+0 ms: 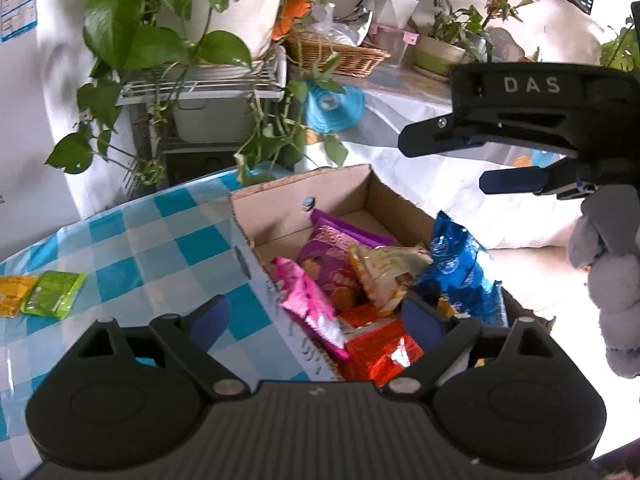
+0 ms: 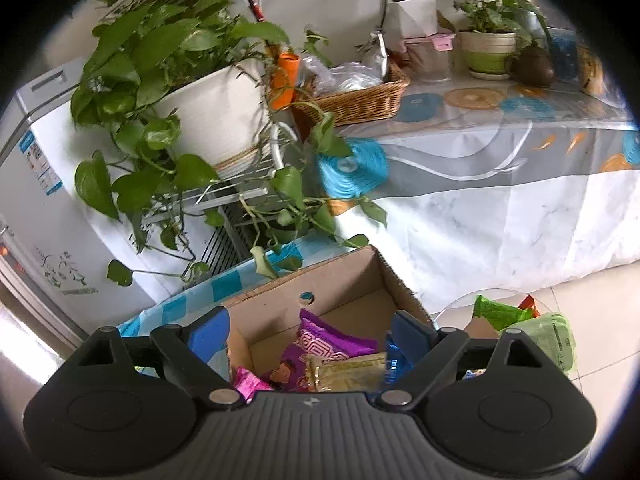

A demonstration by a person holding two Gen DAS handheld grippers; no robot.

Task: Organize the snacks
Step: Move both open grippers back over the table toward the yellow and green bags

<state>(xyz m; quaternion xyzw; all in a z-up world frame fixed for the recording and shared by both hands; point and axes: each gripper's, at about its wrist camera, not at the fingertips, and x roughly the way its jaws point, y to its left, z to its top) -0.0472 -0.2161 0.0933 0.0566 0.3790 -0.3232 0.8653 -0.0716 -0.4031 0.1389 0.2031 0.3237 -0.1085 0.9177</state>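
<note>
A cardboard box (image 1: 280, 216) on the blue checked table (image 1: 152, 240) holds snack packs: purple (image 1: 336, 248), pink (image 1: 312, 304), yellow-white (image 1: 384, 272), blue (image 1: 460, 268) and red-orange (image 1: 380, 348). A green packet (image 1: 54, 294) and a yellow packet (image 1: 12, 294) lie on the table at the left. My left gripper (image 1: 316, 316) is open and empty over the box's near end. My right gripper (image 1: 444, 164) shows from the side above the box's right, open. In the right wrist view the right gripper (image 2: 310, 332) is open and empty above the box (image 2: 340, 284).
A large potted vine (image 1: 216, 12) on a wire rack stands behind the table. A wicker basket (image 1: 340, 54) and small pots sit on a cloth-covered table (image 2: 500, 184). A glass side table with green bags (image 2: 520, 316) stands to the right of the box.
</note>
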